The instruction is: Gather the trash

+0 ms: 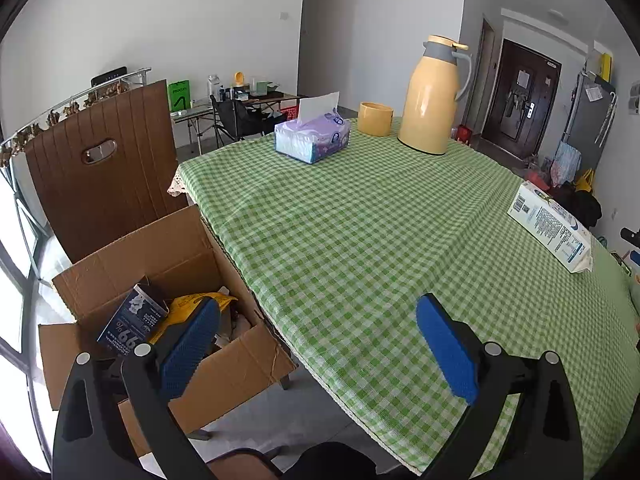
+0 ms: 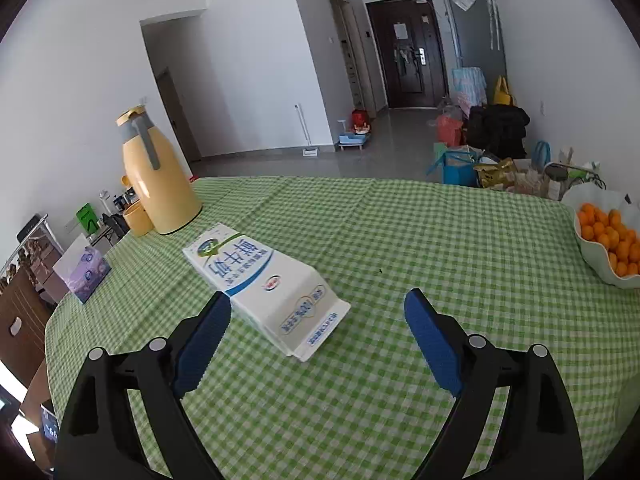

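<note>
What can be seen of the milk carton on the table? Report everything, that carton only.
The milk carton is a white gable-top paperboard box with blue and green print, large blue Chinese characters and a small red logo. Its side panel carries a barcode and fine print, seen from the left wrist view. It lies flat on its side on the green checked tablecloth, gable end toward the right gripper, whose open jaws do not touch it. Its contents cannot be judged.

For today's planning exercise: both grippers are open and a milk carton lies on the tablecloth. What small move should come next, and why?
Probably ease the right gripper forward so its open jaws straddle the milk carton. It lies flat just ahead, ungrasped, and the cardboard box beside the table already holds trash.
</note>
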Demonstrator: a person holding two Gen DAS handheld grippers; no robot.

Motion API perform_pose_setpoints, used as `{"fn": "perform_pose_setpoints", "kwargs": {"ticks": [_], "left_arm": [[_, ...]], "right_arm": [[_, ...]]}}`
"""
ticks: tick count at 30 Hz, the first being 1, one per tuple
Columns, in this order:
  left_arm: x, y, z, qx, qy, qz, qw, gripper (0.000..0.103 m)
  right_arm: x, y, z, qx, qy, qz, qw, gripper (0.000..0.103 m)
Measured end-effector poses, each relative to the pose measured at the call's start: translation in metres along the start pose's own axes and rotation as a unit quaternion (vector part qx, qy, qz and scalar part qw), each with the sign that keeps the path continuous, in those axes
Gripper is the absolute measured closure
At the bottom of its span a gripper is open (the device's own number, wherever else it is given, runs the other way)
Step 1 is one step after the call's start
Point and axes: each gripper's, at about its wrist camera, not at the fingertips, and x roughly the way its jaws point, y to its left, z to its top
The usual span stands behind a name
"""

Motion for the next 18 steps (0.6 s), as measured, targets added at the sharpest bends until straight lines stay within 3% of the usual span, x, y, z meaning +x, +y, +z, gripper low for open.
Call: {"fn": "perform_pose_setpoints", "kwargs": {"ticks": [1,4,7,9,12,18], "left_arm": [[0.003,-0.001,0.001,0.001,0.002,-0.002,1.0,0.008],[0.008,-0.004,0.003,0.003,0.003,0.0,1.0,0.008],[0.013,-0.002,0.003,0.001,0.007,0.007,1.0,0.008],[0.015,0.001,0.003,0.0,0.012,0.016,0.9998,0.008],[0.014,0.009,0.003,-0.007,0.014,0.029,0.9995,0.008],[0.007,0.024,-0.005,-0.015,0.014,0.034,0.9992,0.008]], "right_arm": [[0.01,0.001,0.0,0.002,0.012,-0.007,1.0,0.018],[0.041,0.022,-0.009,-0.032,0.05,0.028,0.998,0.018],[0.069,0.049,-0.022,-0.109,0.069,0.026,0.991,0.018],[0.081,0.063,-0.027,-0.165,0.061,0.022,0.984,0.018],[0.098,0.073,-0.023,-0.196,0.052,0.035,0.979,0.015],[0.144,0.08,-0.01,-0.256,0.058,0.015,0.965,0.013]]}}
